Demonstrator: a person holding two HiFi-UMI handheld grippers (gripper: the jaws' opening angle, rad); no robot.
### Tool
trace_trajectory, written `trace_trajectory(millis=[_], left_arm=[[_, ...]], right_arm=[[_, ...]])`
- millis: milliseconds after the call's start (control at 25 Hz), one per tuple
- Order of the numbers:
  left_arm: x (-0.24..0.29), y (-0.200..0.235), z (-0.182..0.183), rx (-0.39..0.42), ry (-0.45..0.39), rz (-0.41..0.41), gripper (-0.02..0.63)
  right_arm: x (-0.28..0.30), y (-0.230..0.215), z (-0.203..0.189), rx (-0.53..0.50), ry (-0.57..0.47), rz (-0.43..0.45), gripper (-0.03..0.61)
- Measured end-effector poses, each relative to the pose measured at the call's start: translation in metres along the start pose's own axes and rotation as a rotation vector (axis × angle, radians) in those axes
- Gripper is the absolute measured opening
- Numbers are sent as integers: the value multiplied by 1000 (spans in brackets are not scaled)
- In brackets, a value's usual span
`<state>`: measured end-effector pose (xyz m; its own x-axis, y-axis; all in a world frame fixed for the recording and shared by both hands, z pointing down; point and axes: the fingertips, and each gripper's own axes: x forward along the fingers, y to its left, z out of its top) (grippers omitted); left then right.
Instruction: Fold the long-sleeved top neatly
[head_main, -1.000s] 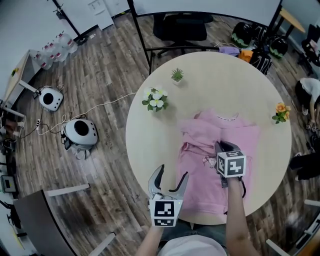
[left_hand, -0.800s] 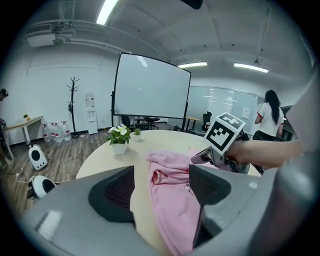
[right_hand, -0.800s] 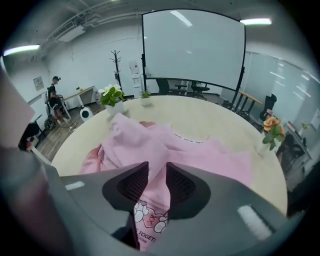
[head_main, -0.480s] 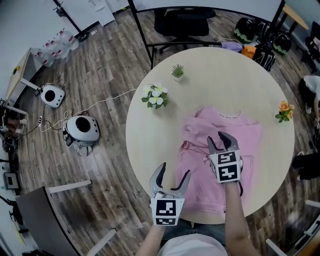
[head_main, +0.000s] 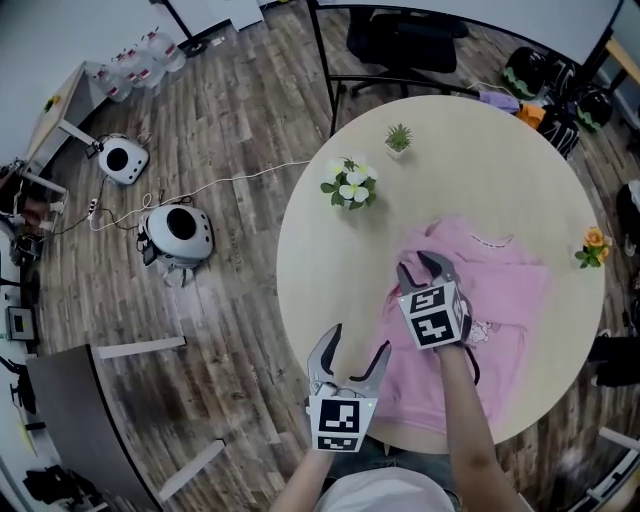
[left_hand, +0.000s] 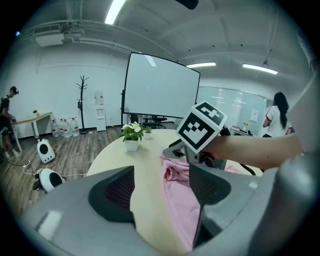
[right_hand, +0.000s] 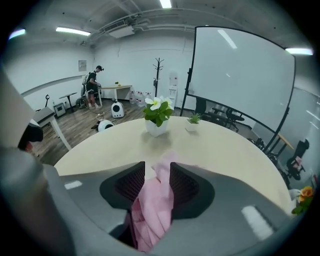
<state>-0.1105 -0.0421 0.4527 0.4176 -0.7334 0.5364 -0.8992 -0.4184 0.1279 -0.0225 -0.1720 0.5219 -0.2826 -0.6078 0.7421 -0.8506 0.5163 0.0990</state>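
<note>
Just opening right hand-held gripper (head_main: 420, 268) around a fold of pink long-sleeved top (head_main: 510, 290) on worktop (head_main: 450, 150); holding left hand-held gripper (head_main: 358, 342) wide, empty.

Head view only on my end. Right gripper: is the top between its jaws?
Observer: Yes. Its own view shows the right gripper with a bunched fold of the top between jaws that stand apart; they have just been opening.
Operator: Left gripper holding anything?
Observer: No. The left gripper is open, with only bare table and the top's edge beyond its jaws.
Operator: Anyone near?
Observer: A person stands beyond the table, at the right of the left gripper view.
</note>
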Motion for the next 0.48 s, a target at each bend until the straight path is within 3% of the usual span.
trace_trajectory(millis=[240, 480], left_arm=[[-5, 25, -9, -28, 13, 41, 457], [-6, 41, -12, -44, 21, 63, 456]], right_arm=[[30, -1, -13, 26, 82, -9, 181], [45, -5, -26, 89, 134, -18, 136]])
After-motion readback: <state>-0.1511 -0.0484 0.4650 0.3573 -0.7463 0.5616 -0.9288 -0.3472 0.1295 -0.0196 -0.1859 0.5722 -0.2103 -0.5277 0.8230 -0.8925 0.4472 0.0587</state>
